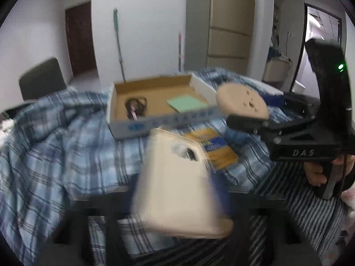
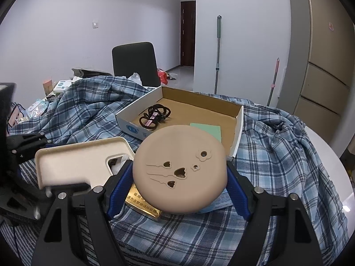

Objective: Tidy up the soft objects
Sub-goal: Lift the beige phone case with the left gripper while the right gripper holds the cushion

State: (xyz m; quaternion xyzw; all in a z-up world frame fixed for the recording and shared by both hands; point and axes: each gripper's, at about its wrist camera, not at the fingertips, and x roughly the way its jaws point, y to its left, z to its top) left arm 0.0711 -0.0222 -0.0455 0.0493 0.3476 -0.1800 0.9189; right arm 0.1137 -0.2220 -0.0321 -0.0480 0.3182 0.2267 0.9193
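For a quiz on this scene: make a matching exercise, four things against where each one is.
Things:
1. round tan cover
2. beige phone case
3. green pad
4. gold pack

Places:
A. lying on the plaid cloth, in front of the cardboard box
B. between the right gripper fingers
C. flat inside the box
D. in the left gripper

Pairs: 1-B, 2-D, 3-C, 4-A
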